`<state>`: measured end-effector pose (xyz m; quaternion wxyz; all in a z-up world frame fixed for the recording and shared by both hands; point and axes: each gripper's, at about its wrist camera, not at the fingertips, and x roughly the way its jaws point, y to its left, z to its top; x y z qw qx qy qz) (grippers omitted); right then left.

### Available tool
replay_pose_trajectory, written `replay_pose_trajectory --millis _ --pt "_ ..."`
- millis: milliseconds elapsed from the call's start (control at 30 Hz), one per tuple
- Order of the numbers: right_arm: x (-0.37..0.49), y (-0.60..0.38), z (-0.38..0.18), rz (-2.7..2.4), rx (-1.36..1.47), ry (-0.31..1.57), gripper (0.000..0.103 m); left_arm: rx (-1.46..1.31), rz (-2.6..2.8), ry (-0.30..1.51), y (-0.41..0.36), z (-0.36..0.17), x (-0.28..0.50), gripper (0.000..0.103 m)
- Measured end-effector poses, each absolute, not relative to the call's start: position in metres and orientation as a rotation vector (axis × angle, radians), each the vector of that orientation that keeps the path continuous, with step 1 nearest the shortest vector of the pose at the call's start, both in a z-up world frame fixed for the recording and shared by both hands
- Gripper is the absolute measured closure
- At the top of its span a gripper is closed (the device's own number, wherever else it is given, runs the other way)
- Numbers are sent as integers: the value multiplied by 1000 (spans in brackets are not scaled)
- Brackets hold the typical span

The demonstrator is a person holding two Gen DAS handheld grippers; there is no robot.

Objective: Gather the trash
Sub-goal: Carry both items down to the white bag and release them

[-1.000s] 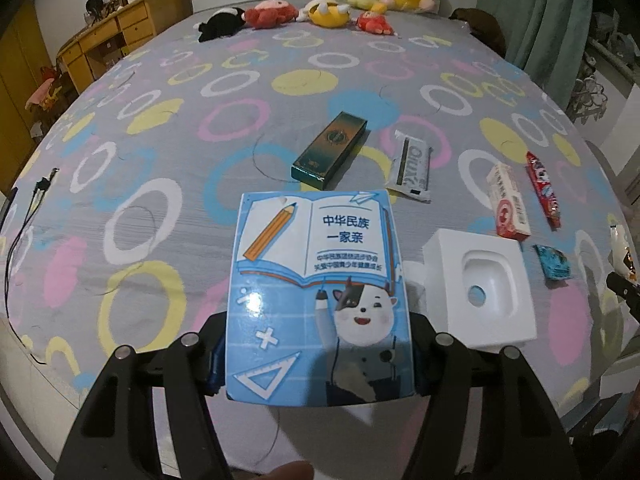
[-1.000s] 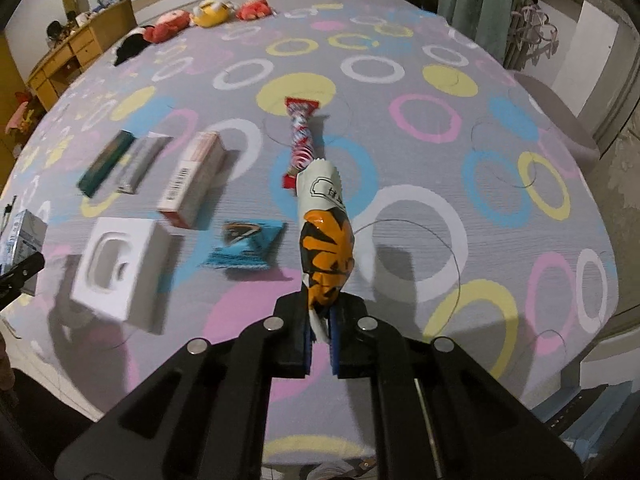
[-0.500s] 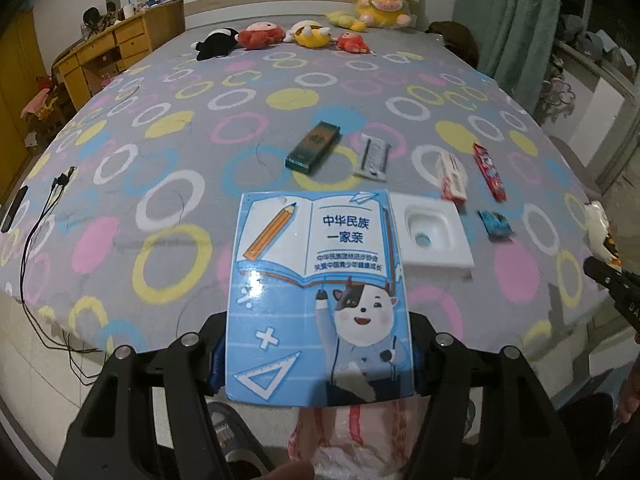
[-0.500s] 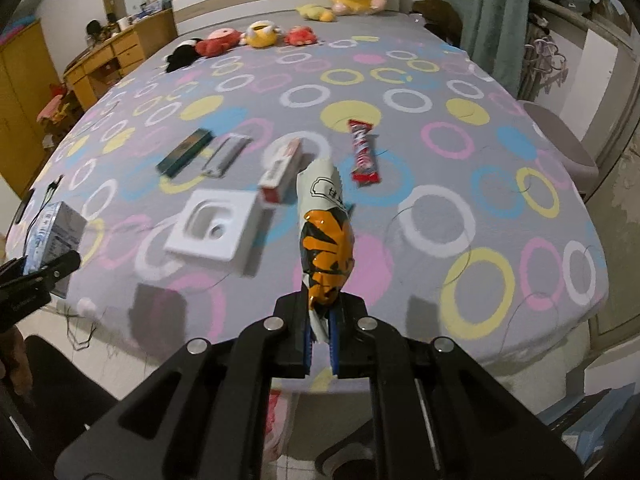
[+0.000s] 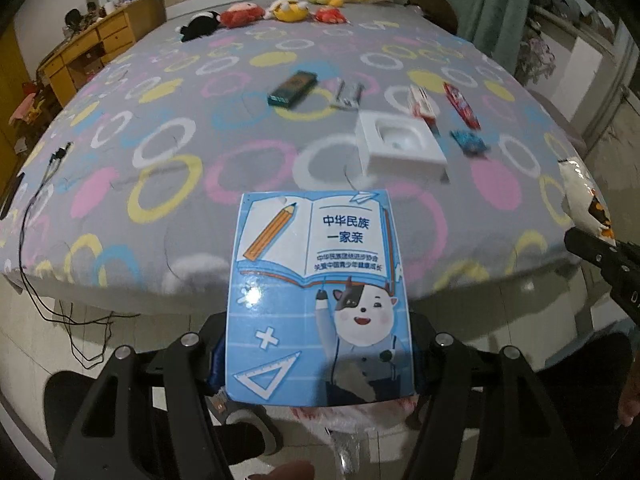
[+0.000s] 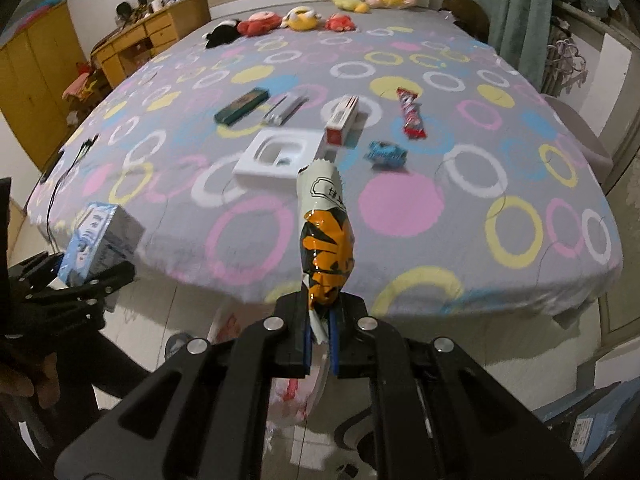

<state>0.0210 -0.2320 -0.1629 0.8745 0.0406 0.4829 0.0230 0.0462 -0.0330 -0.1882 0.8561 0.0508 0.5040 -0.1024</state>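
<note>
My left gripper (image 5: 318, 360) is shut on a blue cartoon-printed carton (image 5: 316, 288), held beyond the bed's near edge above the floor. My right gripper (image 6: 320, 332) is shut on an orange-and-white tiger-striped wrapper (image 6: 326, 240), which sticks up from the pads. Each view shows the other gripper: the left gripper (image 6: 80, 276) with the carton (image 6: 100, 236), and the wrapper (image 5: 584, 196) at the right edge. Still on the bedspread lie a green box (image 5: 292, 88), a silver wrapper (image 5: 348, 94), a red-and-white box (image 5: 420, 106), a red bar wrapper (image 5: 462, 104), a blue wrapper (image 5: 468, 142) and a white moulded tray (image 5: 400, 148).
A pink-printed plastic bag (image 6: 296, 392) lies on the tiled floor below the grippers, beside a person's shoe (image 5: 248, 432). Plush toys (image 5: 288, 10) line the head of the bed. A black cable (image 5: 44, 200) hangs over the left bed edge. A wooden desk (image 5: 100, 48) stands at far left.
Both grippers have drawn back from the bed with their loads. The trash on the bedspread looks farther off, and the bed edge, floor and plastic bag have come into view.
</note>
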Motion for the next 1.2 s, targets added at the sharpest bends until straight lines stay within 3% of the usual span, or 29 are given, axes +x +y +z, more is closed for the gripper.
replay_pose_trajectory --millis 367,1100,1200 --pt "-4 -188 -236 156 48 1148 96 111 -273 1203 -41 -270 16 40" --pt "26 -143 -406 266 -113 1463 96 242 -363 1532 -60 -433 43 38" --pt "30 -143 -421 271 -126 1494 94 275 -392 1548 -67 -446 40 32"
